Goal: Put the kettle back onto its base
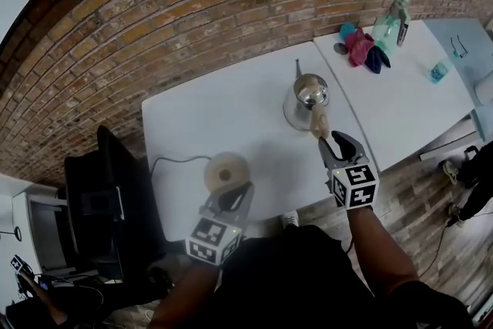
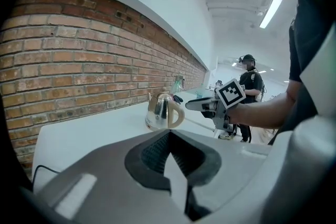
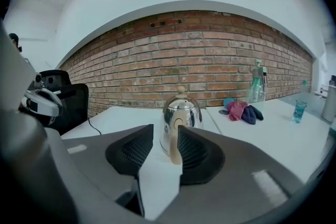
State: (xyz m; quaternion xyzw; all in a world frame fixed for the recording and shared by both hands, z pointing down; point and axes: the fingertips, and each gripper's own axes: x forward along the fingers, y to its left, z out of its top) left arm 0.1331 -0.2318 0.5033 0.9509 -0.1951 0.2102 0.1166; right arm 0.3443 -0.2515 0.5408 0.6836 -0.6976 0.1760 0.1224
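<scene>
Polished steel kettle (image 1: 306, 100), head view: upright on the white table (image 1: 192, 119), right of and beyond the round beige base (image 1: 226, 171), well apart. Left gripper view: left gripper (image 2: 169, 132) closed, empty, nearer the base. Right gripper view: right gripper (image 3: 165, 131) jaws apart, the kettle's upright beige handle (image 3: 175, 149) between them, ungripped
</scene>
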